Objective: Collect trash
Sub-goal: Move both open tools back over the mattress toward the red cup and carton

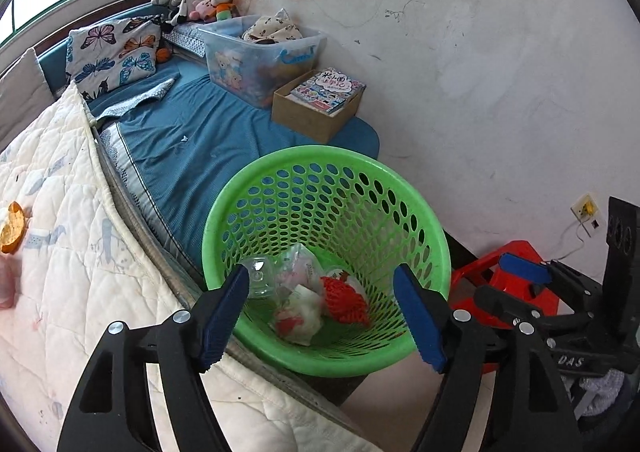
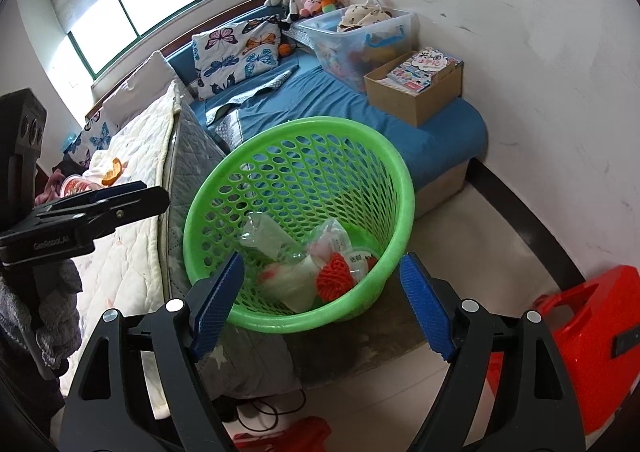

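A green perforated basket [image 1: 428,228] [image 2: 404,188] stands beside the bed. Inside lie a clear plastic bottle [image 1: 260,276] [image 2: 264,236], a red foam net [image 1: 344,302] [image 2: 332,278] and crumpled white wrappers [image 1: 300,318] [image 2: 286,280]. My left gripper [image 1: 326,316] is open and empty just in front of the basket. My right gripper [image 2: 322,310] is open and empty over the basket's near rim. An orange peel [image 1: 12,228] [image 2: 112,172] and a red-rimmed cup [image 2: 76,186] lie on the white quilt.
The white quilt [image 1: 72,252] covers the bed at left, a blue mattress [image 1: 192,140] lies beyond. A clear toy bin [image 1: 264,52] and a cardboard box of books [image 1: 316,104] stand by the wall. A red plastic stool [image 2: 592,316] sits at right.
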